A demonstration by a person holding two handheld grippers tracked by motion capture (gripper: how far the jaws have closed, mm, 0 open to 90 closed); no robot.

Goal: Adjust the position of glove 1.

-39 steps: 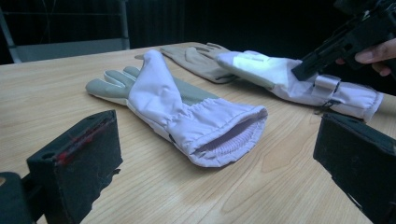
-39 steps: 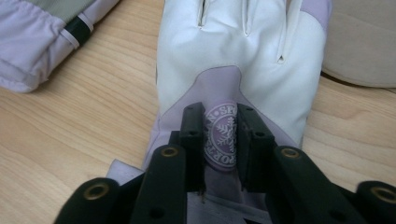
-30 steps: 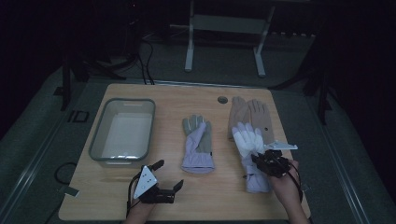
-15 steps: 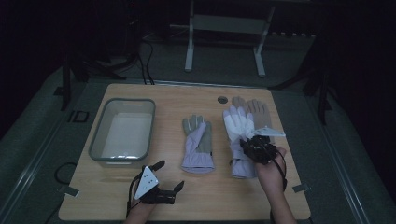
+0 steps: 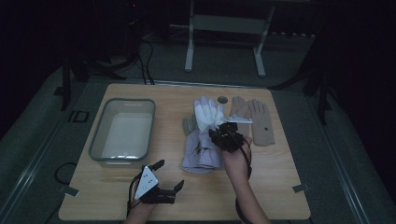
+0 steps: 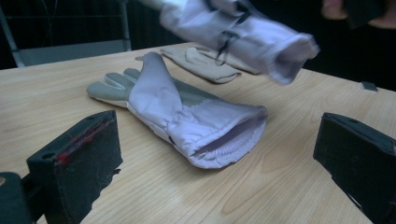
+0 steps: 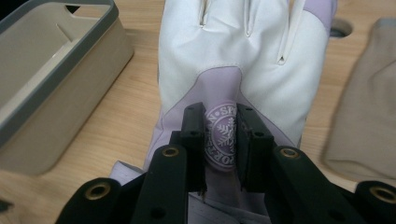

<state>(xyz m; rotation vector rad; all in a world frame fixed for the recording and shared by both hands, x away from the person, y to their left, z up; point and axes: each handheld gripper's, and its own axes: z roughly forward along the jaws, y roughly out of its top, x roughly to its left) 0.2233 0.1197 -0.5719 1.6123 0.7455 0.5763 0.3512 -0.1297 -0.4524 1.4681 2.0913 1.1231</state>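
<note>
The right tool pinches the white glove by its logo patch, carrying it over the lying glove, probably for stacking; the left tool waits, open and empty, above the tabletop.

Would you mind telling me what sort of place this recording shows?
Probably a dim lab or recording workspace: a bare wooden table on a grey floor, loose cables behind it, and a metal stand in the dark background.

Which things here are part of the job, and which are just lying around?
Part of the job:
right gripper, pinching the white glove
matching glove lying on the table
grey bin, probably

Just lying around:
beige gloves
left gripper, open and idle
</note>
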